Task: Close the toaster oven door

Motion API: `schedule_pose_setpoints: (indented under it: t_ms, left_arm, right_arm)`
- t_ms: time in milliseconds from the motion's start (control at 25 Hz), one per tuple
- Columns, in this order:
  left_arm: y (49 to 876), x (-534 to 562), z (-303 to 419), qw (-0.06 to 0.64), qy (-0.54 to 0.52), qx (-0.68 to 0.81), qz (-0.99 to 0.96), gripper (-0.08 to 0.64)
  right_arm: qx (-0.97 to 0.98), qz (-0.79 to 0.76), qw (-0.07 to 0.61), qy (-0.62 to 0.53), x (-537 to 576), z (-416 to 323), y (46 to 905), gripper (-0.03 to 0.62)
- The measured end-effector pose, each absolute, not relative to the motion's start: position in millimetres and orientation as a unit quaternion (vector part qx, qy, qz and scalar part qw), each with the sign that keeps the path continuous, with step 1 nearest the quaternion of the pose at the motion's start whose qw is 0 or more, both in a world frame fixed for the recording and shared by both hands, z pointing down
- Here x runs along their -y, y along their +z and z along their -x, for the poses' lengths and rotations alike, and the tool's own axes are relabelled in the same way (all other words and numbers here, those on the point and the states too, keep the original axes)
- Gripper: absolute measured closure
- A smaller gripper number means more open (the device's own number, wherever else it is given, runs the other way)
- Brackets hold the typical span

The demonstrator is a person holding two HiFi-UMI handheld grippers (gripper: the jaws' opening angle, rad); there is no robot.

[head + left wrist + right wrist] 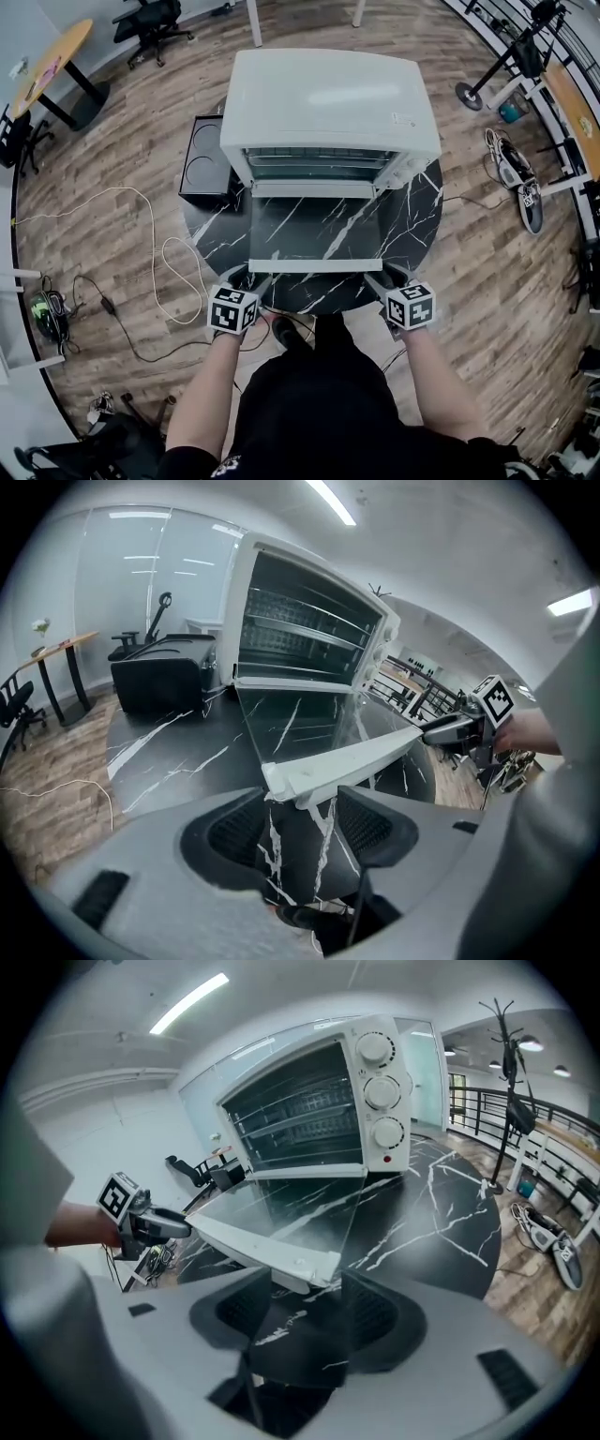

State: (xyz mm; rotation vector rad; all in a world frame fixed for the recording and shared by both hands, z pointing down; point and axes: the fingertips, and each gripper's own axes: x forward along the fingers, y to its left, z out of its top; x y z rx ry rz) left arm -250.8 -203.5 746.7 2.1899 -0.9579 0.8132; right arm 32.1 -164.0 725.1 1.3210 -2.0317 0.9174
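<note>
A white toaster oven (pixel 328 103) stands at the back of a round black marble table (pixel 417 220). Its glass door (pixel 314 230) lies open and flat toward me, the white handle bar (pixel 314 266) along its near edge. My left gripper (pixel 246 278) is at the bar's left end, open, the bar's corner (pixel 286 782) just ahead of its pads, untouched. My right gripper (pixel 386 278) is at the right end, open too, with the corner (pixel 314 1269) just in front of its jaws. The racks inside the oven (pixel 309 1115) show.
A black box-shaped appliance (pixel 206 161) sits on the table left of the oven. White cable (pixel 159 253) loops over the wood floor at left. Shoes (pixel 516 178) lie on the floor at right, and an office chair (pixel 150 23) stands far back left.
</note>
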Motion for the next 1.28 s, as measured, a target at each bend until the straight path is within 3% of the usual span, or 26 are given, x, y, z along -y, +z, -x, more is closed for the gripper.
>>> schedule_pose_setpoints:
  t_ms: [320,680,1120,1280]
  left_arm:
    - [747,210,246,0.312,0.323,0.361,-0.817,0.31]
    - [683,228,244,0.291,0.259,0.392,-0.833,0.335]
    - [626,271,238,0.247,0.217,0.423,-0.844,0.359]
    - [610,279,236,0.239,0.202,0.426,-0.849,0.359]
  right_arm:
    - [0.754,-0.467,0.276,0.37,171,-22,743,0.384]
    - [0.774,-0.487,0.239,0.327,190,-28,682,0.428]
    - [0.797,-0.484,0.196,0.304,232,-32,622,0.413]
    - [0.805,-0.479,0.184,0.297,241,-27,606,0.463]
